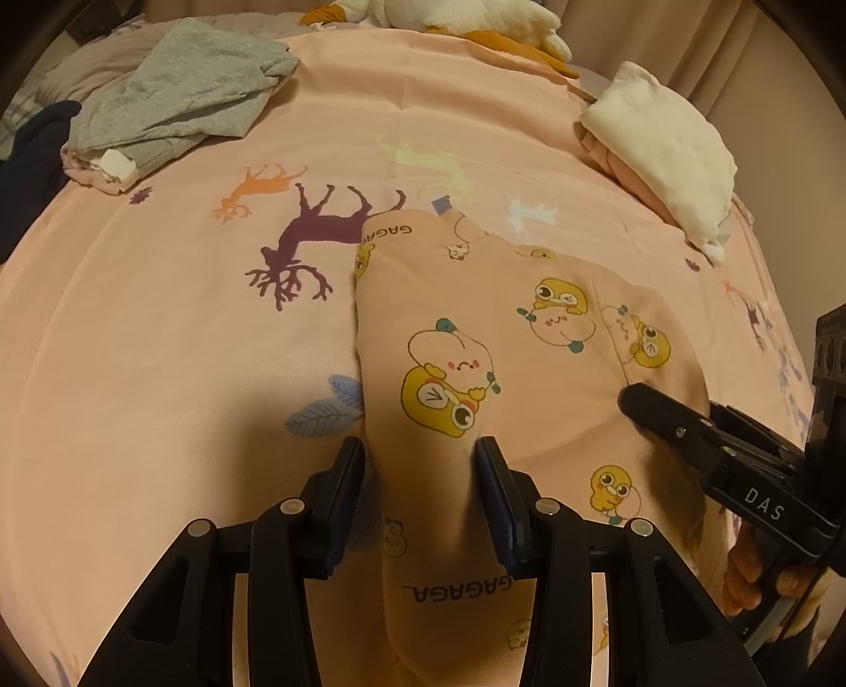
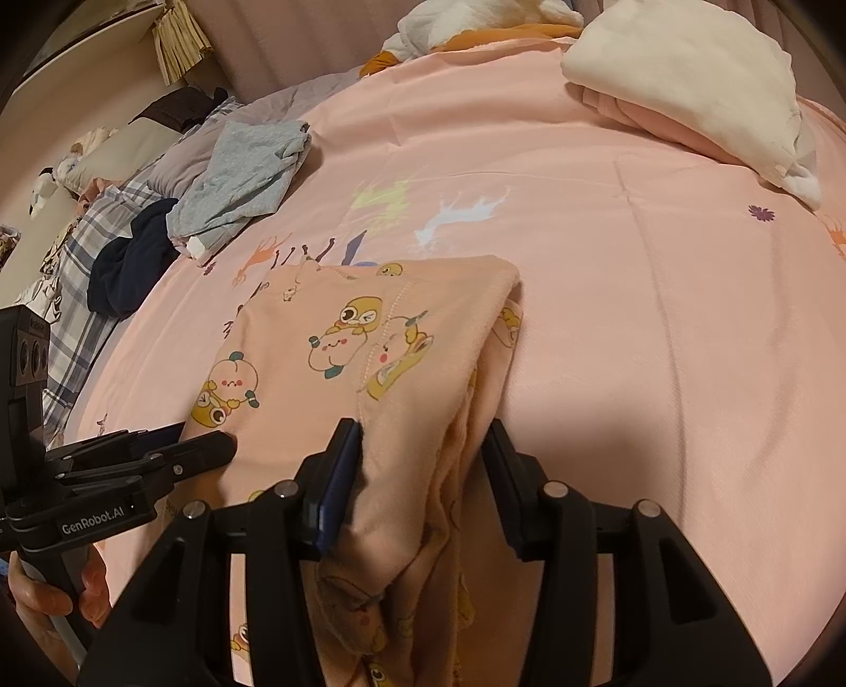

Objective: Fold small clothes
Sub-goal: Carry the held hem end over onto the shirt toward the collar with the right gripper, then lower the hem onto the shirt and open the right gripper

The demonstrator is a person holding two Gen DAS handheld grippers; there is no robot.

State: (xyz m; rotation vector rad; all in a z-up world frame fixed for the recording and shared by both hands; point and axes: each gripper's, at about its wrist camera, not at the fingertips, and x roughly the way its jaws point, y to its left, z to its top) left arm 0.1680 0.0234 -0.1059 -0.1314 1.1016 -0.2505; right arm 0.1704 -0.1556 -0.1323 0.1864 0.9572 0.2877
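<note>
A peach fleece garment [image 1: 502, 327] printed with yellow ducks and "GAGAGA" lettering lies folded on the pink deer-print bedsheet [image 1: 158, 317]. My left gripper [image 1: 420, 460] is shut on its near left edge, and the cloth bunches up between the pads and hangs toward the camera. In the right wrist view the same garment [image 2: 343, 338] shows a layered fold on its right side, pinched in my right gripper [image 2: 423, 449]. Each gripper shows in the other's view: the right gripper [image 1: 634, 401] at the garment's right edge, the left gripper [image 2: 217, 441] at its left edge.
A crumpled grey garment [image 1: 180, 95] and a dark navy one [image 1: 31, 148] lie at the far left. A folded white and pink stack [image 1: 666, 142] sits at the far right. A plush toy [image 1: 449, 16] rests at the head of the bed. Plaid bedding [image 2: 79, 275] lies beyond the sheet's left edge.
</note>
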